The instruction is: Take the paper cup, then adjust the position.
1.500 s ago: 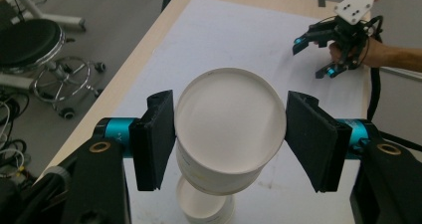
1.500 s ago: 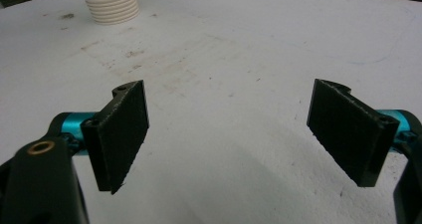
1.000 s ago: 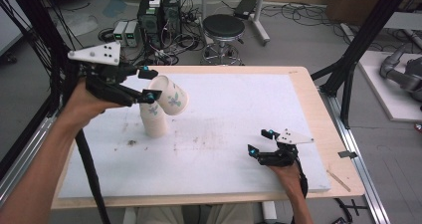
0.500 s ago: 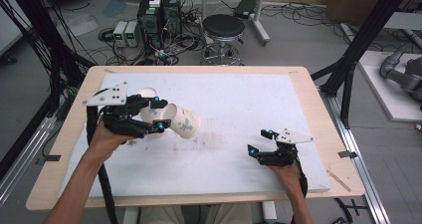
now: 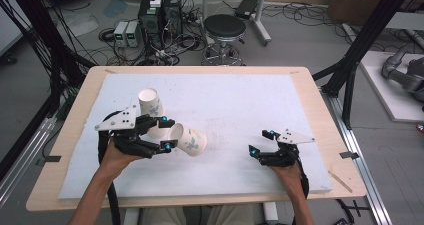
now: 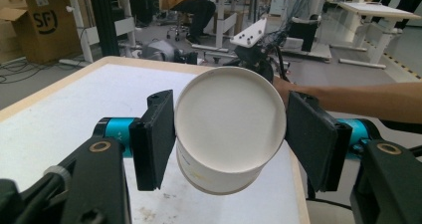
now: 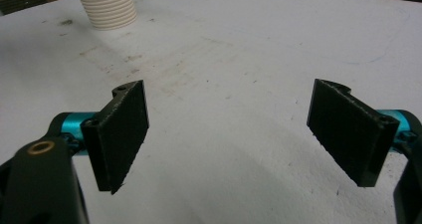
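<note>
My left gripper (image 5: 166,133) clamps 1 white printed paper cup (image 5: 189,140), tilted sideways between its pads. Next: right it beside the second upright paper cup (image 5: 150,103) behind. My right gripper (image 5: 261,142) rests open, empty.

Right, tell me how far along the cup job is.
Done: one paper cup is off the stack of cups, which stands upright on the table's white board. In hand: the left gripper is shut on that paper cup, tipped sideways low over the board. Left: setting it down. The right gripper rests open, holding nothing.
</note>
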